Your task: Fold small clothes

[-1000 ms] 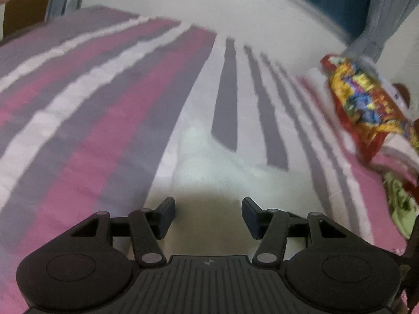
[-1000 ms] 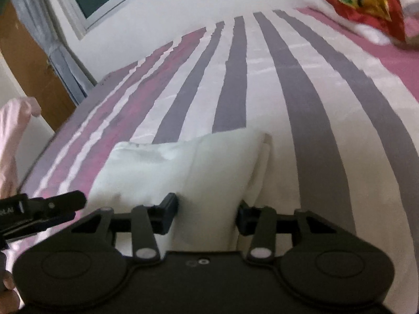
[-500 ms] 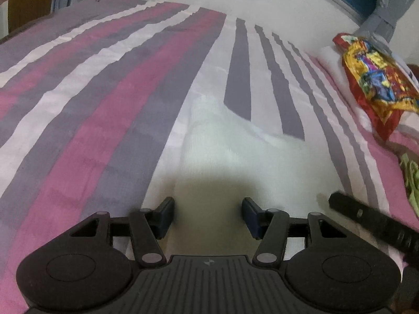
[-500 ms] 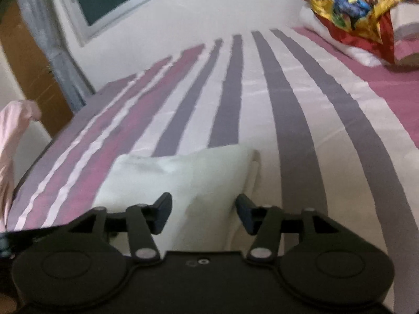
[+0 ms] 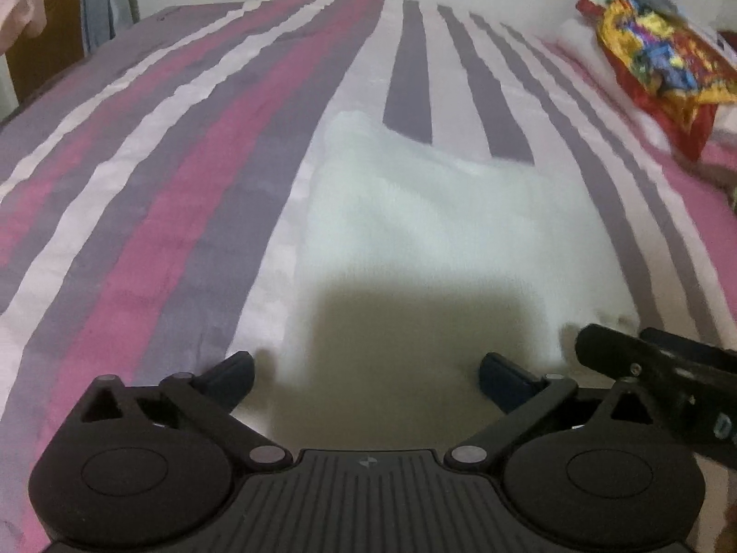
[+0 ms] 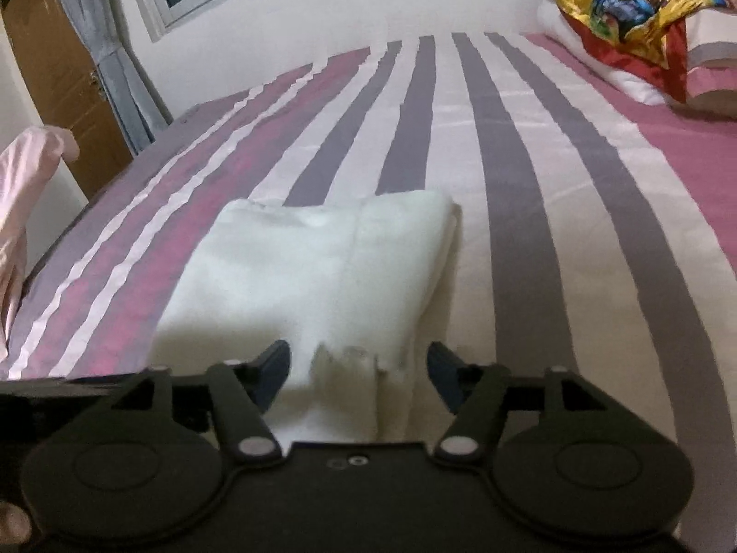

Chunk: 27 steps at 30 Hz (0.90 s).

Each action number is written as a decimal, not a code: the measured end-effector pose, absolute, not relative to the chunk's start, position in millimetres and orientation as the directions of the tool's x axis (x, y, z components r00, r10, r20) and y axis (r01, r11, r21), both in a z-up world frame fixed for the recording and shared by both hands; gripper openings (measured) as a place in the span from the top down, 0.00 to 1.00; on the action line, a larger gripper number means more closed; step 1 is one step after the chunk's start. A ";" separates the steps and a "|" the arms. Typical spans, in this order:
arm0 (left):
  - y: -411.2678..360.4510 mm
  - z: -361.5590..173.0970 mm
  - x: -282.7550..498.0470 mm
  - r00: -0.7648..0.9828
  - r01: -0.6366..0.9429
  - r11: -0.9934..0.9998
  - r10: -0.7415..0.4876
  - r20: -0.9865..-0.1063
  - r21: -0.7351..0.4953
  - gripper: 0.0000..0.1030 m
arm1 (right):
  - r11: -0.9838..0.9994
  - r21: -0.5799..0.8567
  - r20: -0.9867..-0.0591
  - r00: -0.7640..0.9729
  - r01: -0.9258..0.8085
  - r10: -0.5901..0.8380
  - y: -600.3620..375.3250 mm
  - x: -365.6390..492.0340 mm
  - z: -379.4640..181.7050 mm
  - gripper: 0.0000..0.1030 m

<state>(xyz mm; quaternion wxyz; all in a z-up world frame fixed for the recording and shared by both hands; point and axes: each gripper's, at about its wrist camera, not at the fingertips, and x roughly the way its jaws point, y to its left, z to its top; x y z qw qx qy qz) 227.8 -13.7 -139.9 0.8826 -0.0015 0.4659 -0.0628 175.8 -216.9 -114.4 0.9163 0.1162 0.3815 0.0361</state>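
My left gripper (image 5: 366, 378) has just spread its jaws wide, released, with the near edge of the folded white garment (image 5: 428, 226) lying between them and neither pad pressing on it. My right gripper (image 6: 359, 364) has also just been opening; its fingers stand clear on either side of the garment's near hem, gripping nothing. The garment rests flat on the striped bedspread (image 6: 520, 170), at twelve o'clock from both grippers. A bright patterned cloth (image 6: 617, 4) sits far off at two o'clock.
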 end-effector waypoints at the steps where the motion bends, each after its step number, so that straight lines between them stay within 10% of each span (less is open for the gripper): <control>1: -15.2 -141.1 225.1 0.549 0.113 0.992 -0.111 -0.829 -0.058 0.00 | 0.973 0.232 -0.695 0.703 0.020 0.151 -216.3 170.8 -114.6 0.35; 12: -10.5 -143.8 208.5 0.491 0.029 0.992 -0.118 -0.863 -0.119 0.00 | 0.975 0.212 -0.753 0.647 0.070 0.117 -221.2 143.6 -129.0 0.28; 27: 9.0 -50.7 110.8 0.611 0.090 0.988 0.044 -0.790 0.124 0.00 | 0.934 0.348 -0.750 0.623 0.086 0.222 -227.4 70.8 -82.8 0.00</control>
